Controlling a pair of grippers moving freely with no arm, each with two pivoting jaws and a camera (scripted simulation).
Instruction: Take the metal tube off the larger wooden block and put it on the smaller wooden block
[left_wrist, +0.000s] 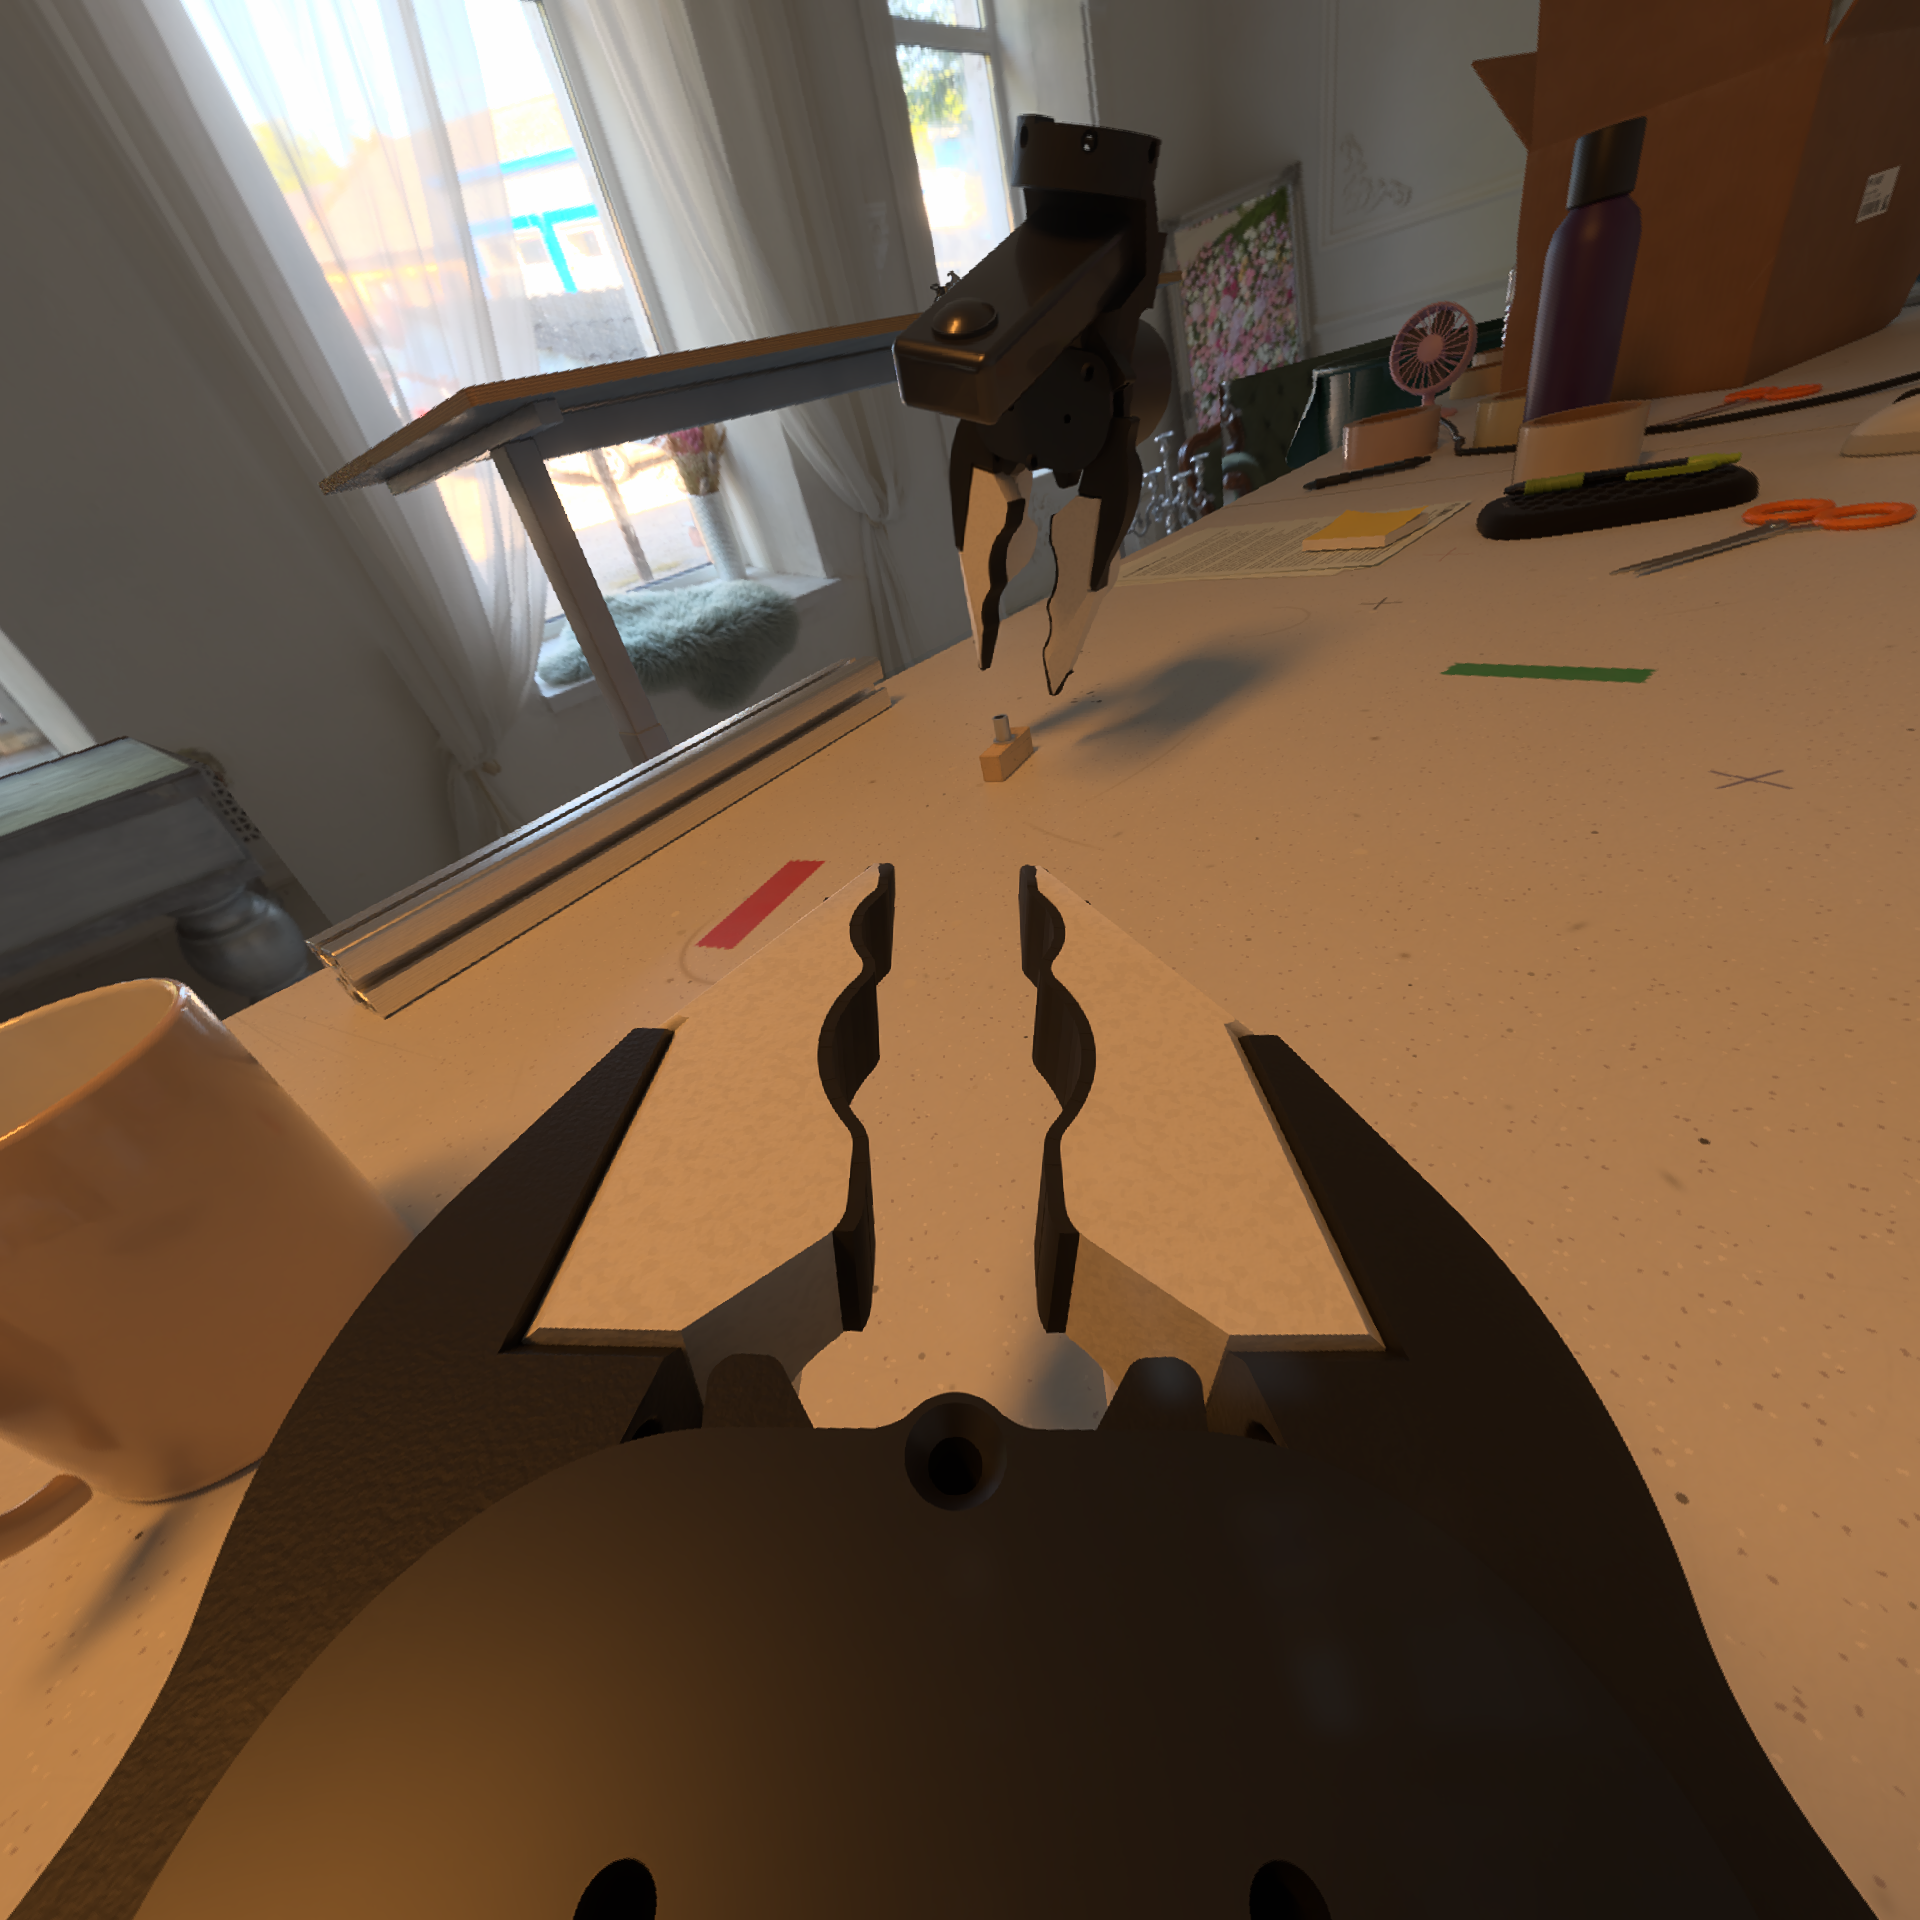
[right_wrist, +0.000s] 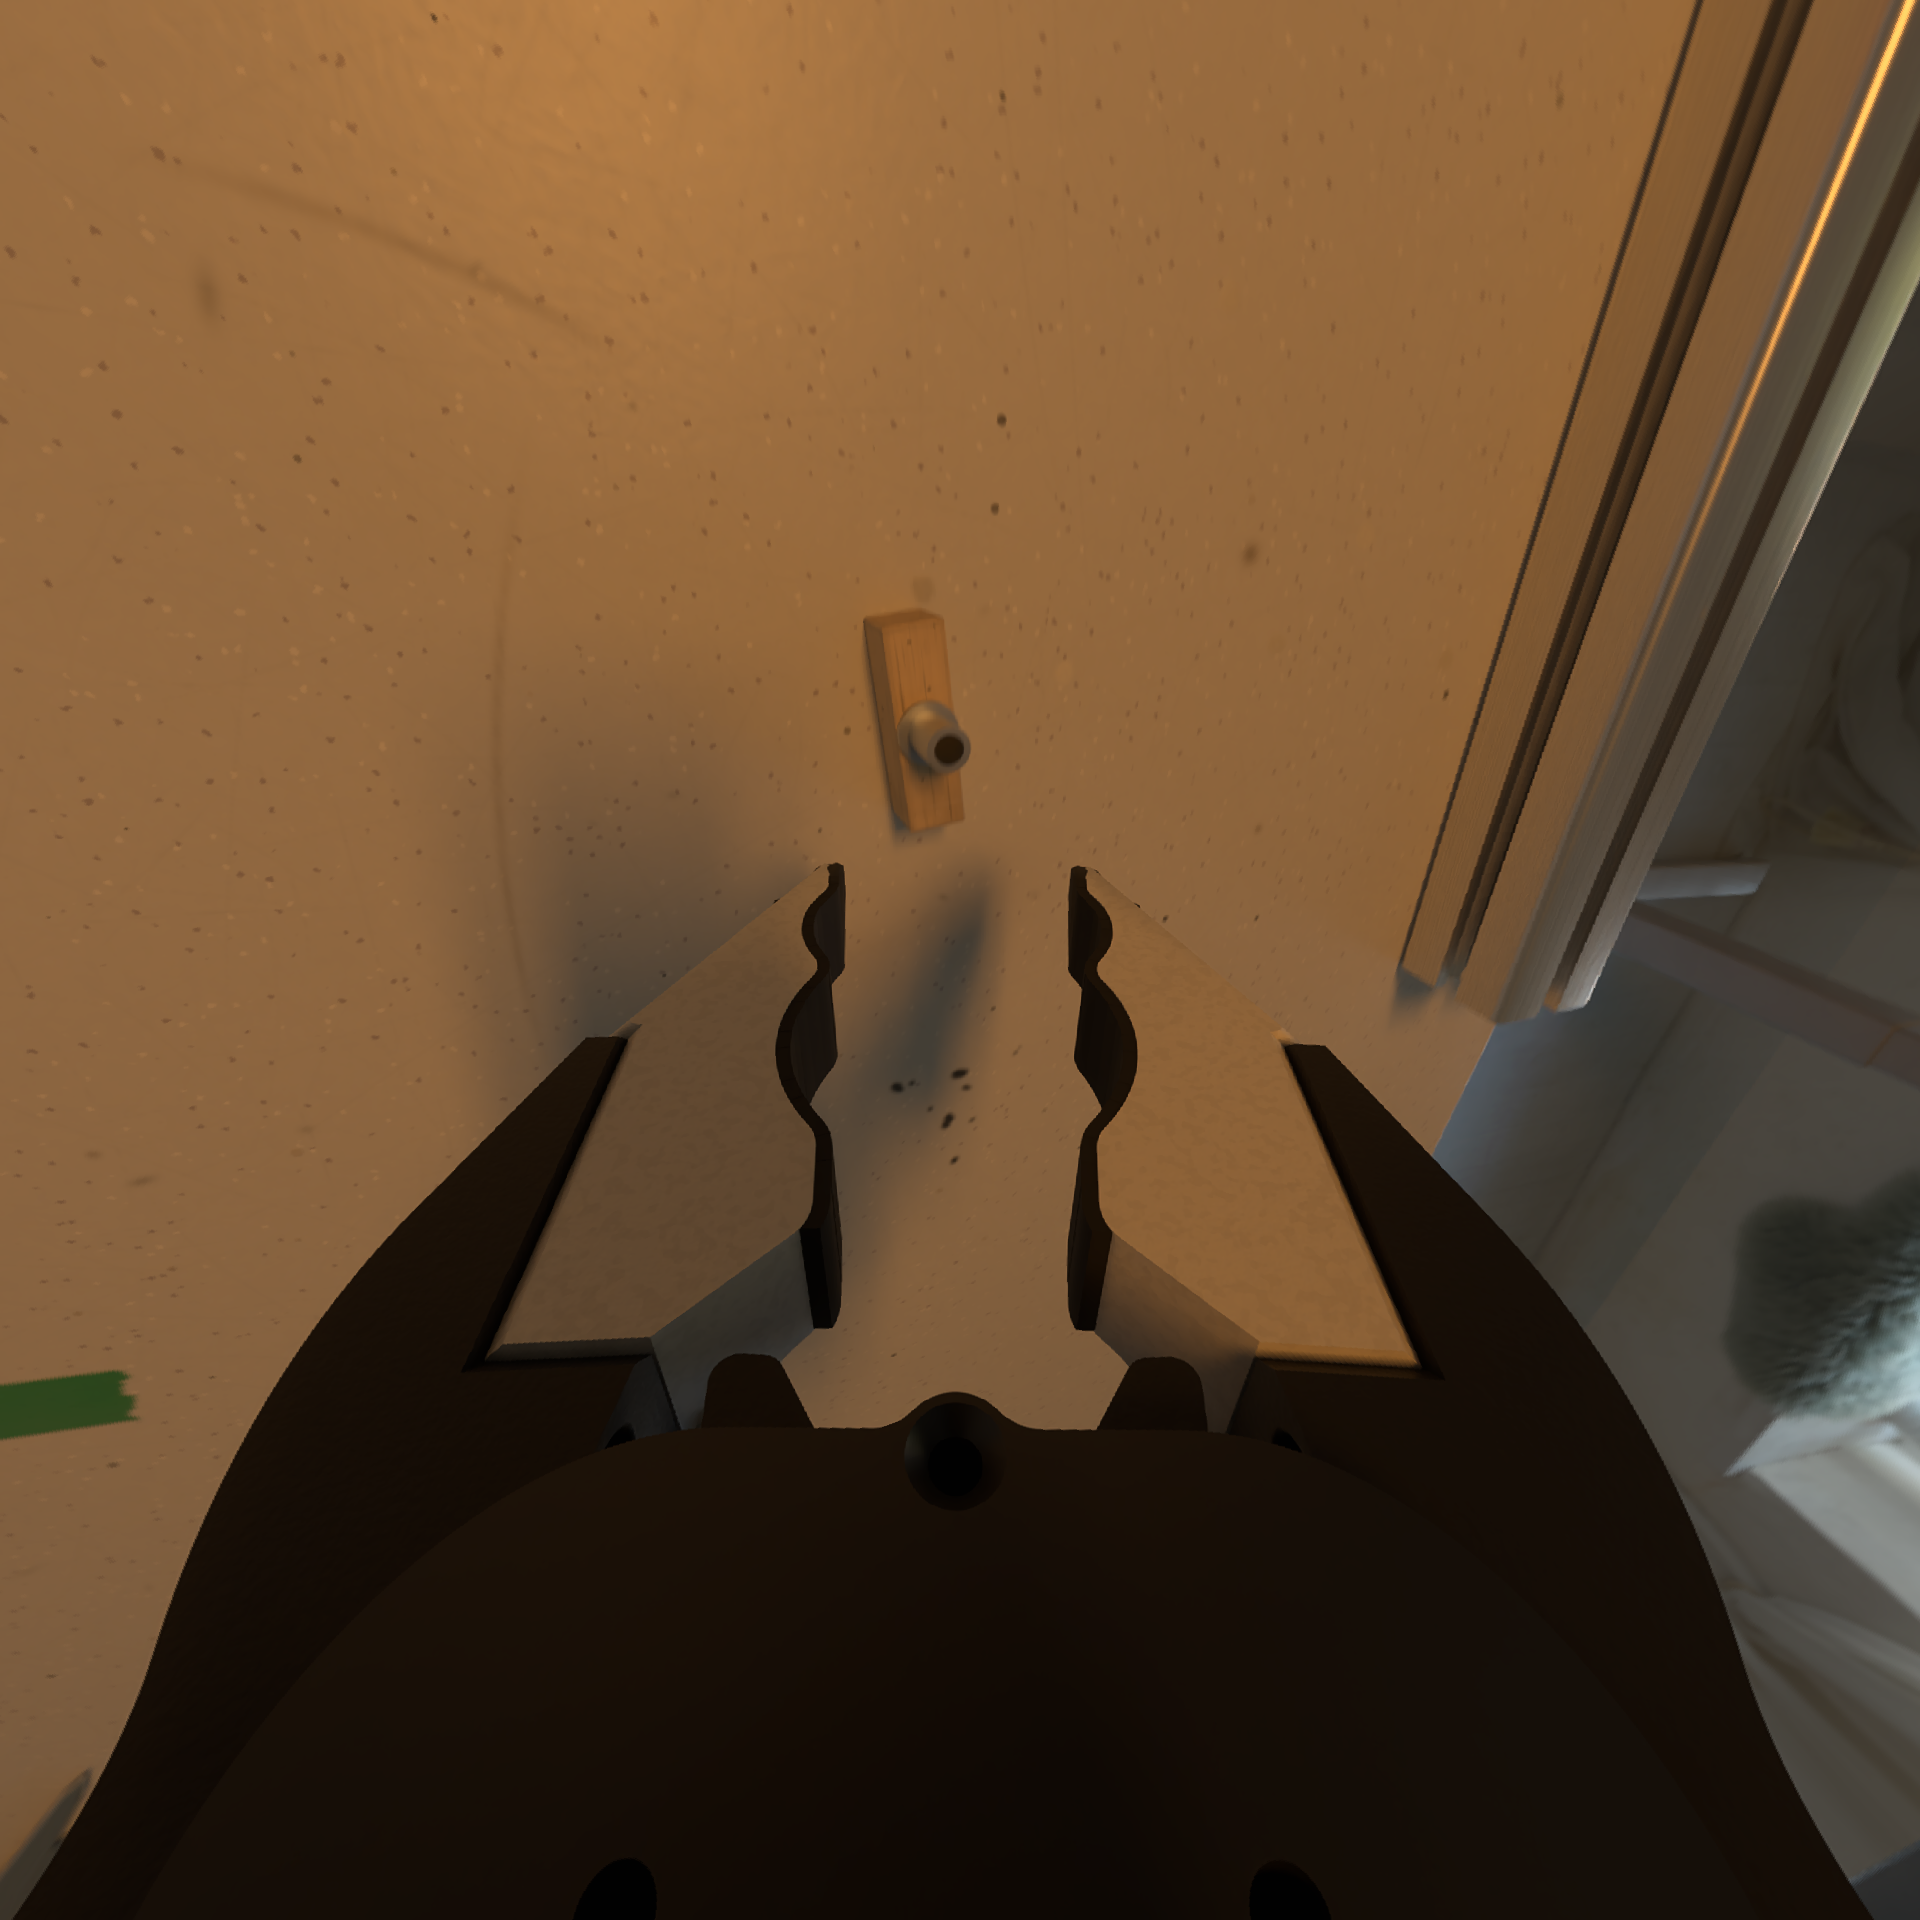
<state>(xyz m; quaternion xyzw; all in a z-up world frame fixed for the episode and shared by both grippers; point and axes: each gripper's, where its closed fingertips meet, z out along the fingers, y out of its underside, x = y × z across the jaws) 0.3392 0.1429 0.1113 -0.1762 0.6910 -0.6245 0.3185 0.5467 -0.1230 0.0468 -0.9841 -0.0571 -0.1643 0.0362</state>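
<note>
A short metal tube (right_wrist: 935, 746) stands upright on a wooden block (right_wrist: 914, 675) on the table. Both also show far ahead in the left wrist view, the tube (left_wrist: 1002, 725) on the block (left_wrist: 1006, 761). Only one wooden block is in view. My right gripper (right_wrist: 956, 883) is open and empty, pointing down, hovering above and just short of the block; it shows in the left wrist view (left_wrist: 1023, 673) over the block. My left gripper (left_wrist: 956, 883) is open and empty, low over the table, well short of the block.
An aluminium rail (left_wrist: 603, 842) lies along the table's left edge and shows in the right wrist view (right_wrist: 1662, 520). A cream mug (left_wrist: 156, 1236) stands by my left gripper. Red tape (left_wrist: 761, 902), green tape (left_wrist: 1548, 673), scissors (left_wrist: 1787, 530), a bottle (left_wrist: 1590, 270) and a cardboard box (left_wrist: 1725, 177) lie farther off.
</note>
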